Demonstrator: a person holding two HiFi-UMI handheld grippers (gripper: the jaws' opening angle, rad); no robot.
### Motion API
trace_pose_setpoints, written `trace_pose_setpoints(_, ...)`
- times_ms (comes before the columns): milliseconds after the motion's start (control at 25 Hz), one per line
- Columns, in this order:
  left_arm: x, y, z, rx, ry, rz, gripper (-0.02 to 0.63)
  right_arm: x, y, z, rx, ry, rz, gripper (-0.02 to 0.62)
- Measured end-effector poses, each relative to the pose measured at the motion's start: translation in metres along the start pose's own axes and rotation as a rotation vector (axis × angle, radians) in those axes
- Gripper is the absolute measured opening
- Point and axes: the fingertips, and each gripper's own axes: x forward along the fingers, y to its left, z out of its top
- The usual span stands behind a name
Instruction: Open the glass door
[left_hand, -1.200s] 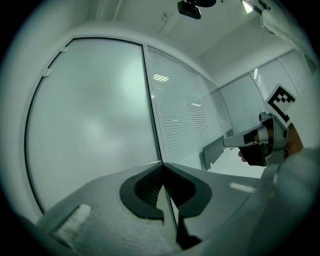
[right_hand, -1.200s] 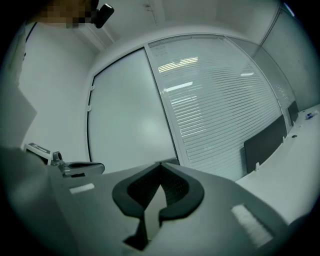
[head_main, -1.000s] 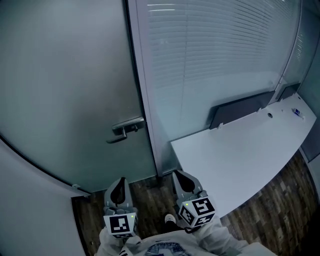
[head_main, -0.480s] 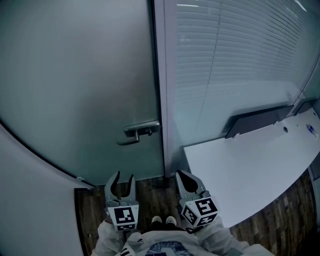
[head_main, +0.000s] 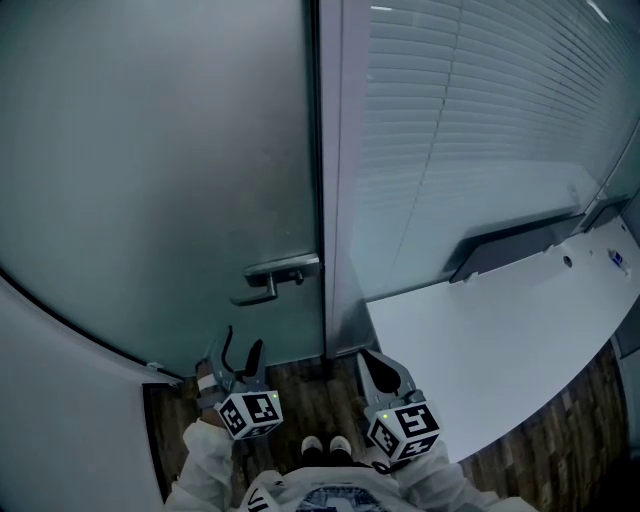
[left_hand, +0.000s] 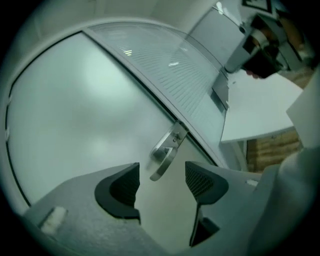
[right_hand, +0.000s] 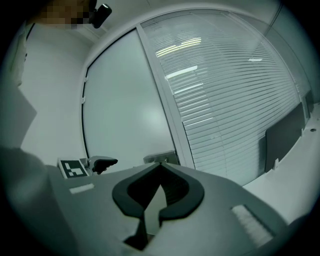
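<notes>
The frosted glass door (head_main: 150, 150) fills the left half of the head view. It is closed, with its right edge against the grey frame (head_main: 340, 200). Right of the frame stands a glass wall (head_main: 480, 130) with slatted blinds behind it. A white counter (head_main: 480, 330) runs along the foot of that wall, and a dark panel (head_main: 510, 245) stands upright on the counter's back edge. Dark wood floor (head_main: 290, 385) shows between the door and the counter's near corner.

The left gripper (head_main: 240, 350) is low in front of the door, below the handle and tilted. Its jaws are opening and stand wide apart, with nothing between the pads. In the left gripper view (left_hand: 161, 167) the handle shows ahead through the gap, apart from both fingers. The right gripper (head_main: 378, 362) hangs just off the counter's near corner and points at the frame. Its fingertips are together and empty, with only a hollow behind them in the right gripper view (right_hand: 161, 164).

The handle (head_main: 270, 280) is a metal lever on a plate at the door's right edge, low on the pane, with its free end pointing left. Two shoes (head_main: 325, 447) show on the floor between the grippers. A small blue thing (head_main: 617, 258) lies near the counter's far right corner, too small to make out.
</notes>
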Motion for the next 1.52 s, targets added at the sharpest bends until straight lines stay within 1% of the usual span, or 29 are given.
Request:
trace_pose_setpoints(80, 0.014, 0.003, 0.004, 0.078, -0.004, 0.009, 0.296, 0.000, -0.004, 0.002, 0.009, 0.006, -0.018, 0.006)
trace_pose_setpoints(200, 0.033, 0.009, 0.013, 0.156, -0.019, 0.018, 0.296, -0.002, -0.011, 0.008, 0.027, 0.008, -0.043, 0.006)
trace_pose_setpoints(320, 0.056, 0.008, 0.012, 0.253, 0.008, 0.014, 0.293, -0.003, -0.019, 0.009, 0.033, 0.008, -0.069, 0.005)
trace_pose_setpoints(440, 0.077, 0.005, 0.005, 0.347, 0.043, 0.014, 0.291, -0.003, -0.024, 0.008, 0.063, 0.014, -0.079, 0.005)
trace_pose_setpoints(560, 0.096, -0.002, 0.001, 0.428, 0.053, 0.002, 0.290, -0.001, -0.026, 0.010, 0.079, 0.017, -0.083, 0.006)
trace_pose_setpoints(640, 0.107, -0.007, -0.001, 0.468, 0.049, -0.008, 0.284, 0.001, -0.024, 0.011, 0.078, 0.018, -0.081, 0.006)
trace_pose_setpoints(760, 0.116, -0.008, -0.002, 0.483, 0.042, -0.017, 0.275, 0.004, -0.020, 0.013, 0.069, 0.022, -0.077, 0.006)
trace_pose_setpoints(920, 0.128, -0.013, -0.008, 0.513, 0.044, -0.004, 0.238, 0.006, -0.020, 0.012, 0.066, 0.028, -0.077, 0.005)
trace_pose_setpoints(960, 0.129, -0.012, -0.008, 0.518, 0.043, 0.006, 0.210, 0.007, -0.020, 0.011, 0.067, 0.029, -0.076, 0.005)
trace_pose_setpoints(1000, 0.128, -0.011, -0.007, 0.521, 0.043, 0.015, 0.157, 0.007, -0.020, 0.011, 0.067, 0.030, -0.076, 0.006)
trace_pose_setpoints(1080, 0.126, -0.010, -0.005, 0.519, 0.042, 0.020, 0.119, 0.008, -0.020, 0.011, 0.067, 0.031, -0.075, 0.005)
trace_pose_setpoints(1280, 0.125, -0.010, -0.005, 0.512, 0.040, 0.030, 0.101, 0.008, -0.021, 0.010, 0.070, 0.034, -0.073, 0.006)
trace_pose_setpoints(1520, 0.126, -0.009, -0.006, 0.503, 0.031, 0.055, 0.100, 0.009, -0.023, 0.005, 0.078, 0.044, -0.076, 0.005)
